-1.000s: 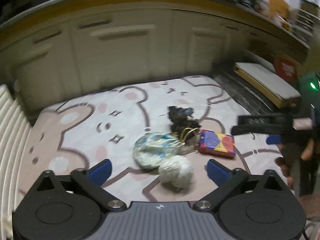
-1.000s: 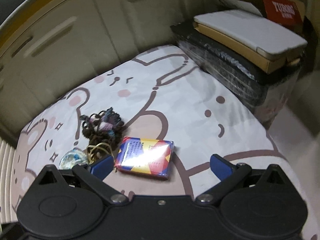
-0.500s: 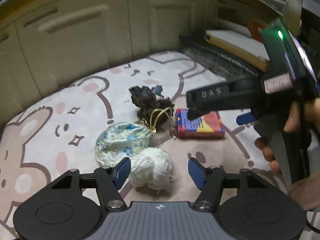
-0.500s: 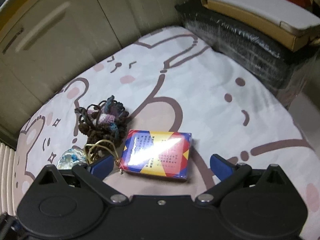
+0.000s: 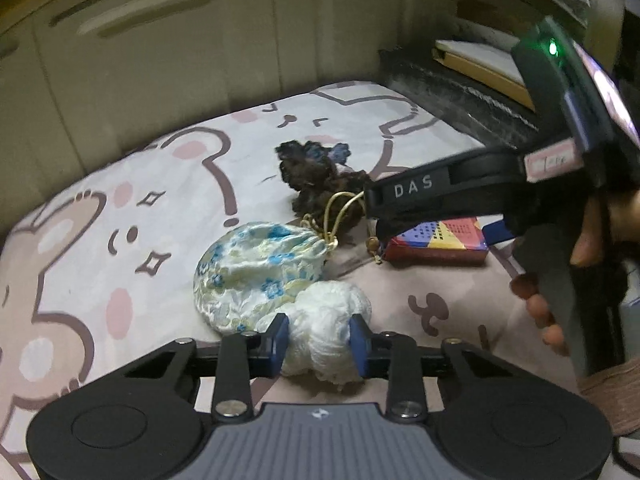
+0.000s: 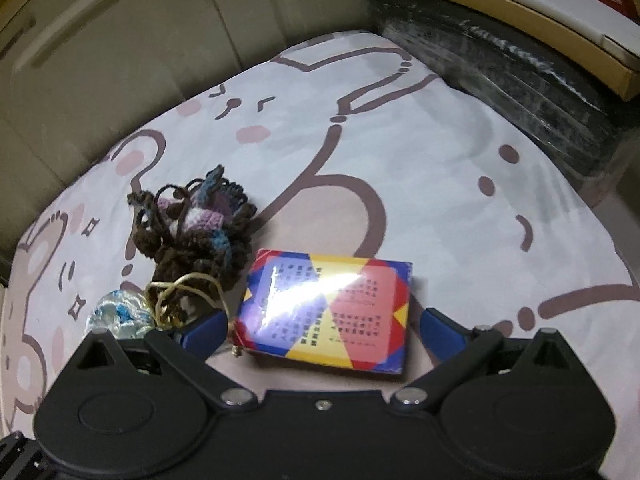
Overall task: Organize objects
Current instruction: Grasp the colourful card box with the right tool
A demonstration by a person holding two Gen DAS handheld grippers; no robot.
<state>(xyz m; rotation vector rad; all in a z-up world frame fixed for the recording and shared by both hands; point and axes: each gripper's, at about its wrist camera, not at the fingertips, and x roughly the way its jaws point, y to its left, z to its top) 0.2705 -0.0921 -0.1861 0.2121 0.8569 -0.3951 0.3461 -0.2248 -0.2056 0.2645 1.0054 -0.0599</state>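
white yarn ball [image 5: 326, 320], blue-floral cream pouch [image 5: 256, 268], brown-purple yarn tangle [image 6: 196, 224], red-yellow-blue box [image 6: 326, 312], bear-print sheet [image 6: 440, 184].

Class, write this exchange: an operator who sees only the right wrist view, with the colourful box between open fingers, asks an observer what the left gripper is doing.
Operator: Where is the left gripper?
Observer: The left gripper is closing around a white yarn ball, hidden from your view.
Operator: What touches that ball?
Observer: The blue floral pouch lies against it.
Operator: Is my gripper seen there?
Observer: Yes, the right gripper hangs above the colourful box.
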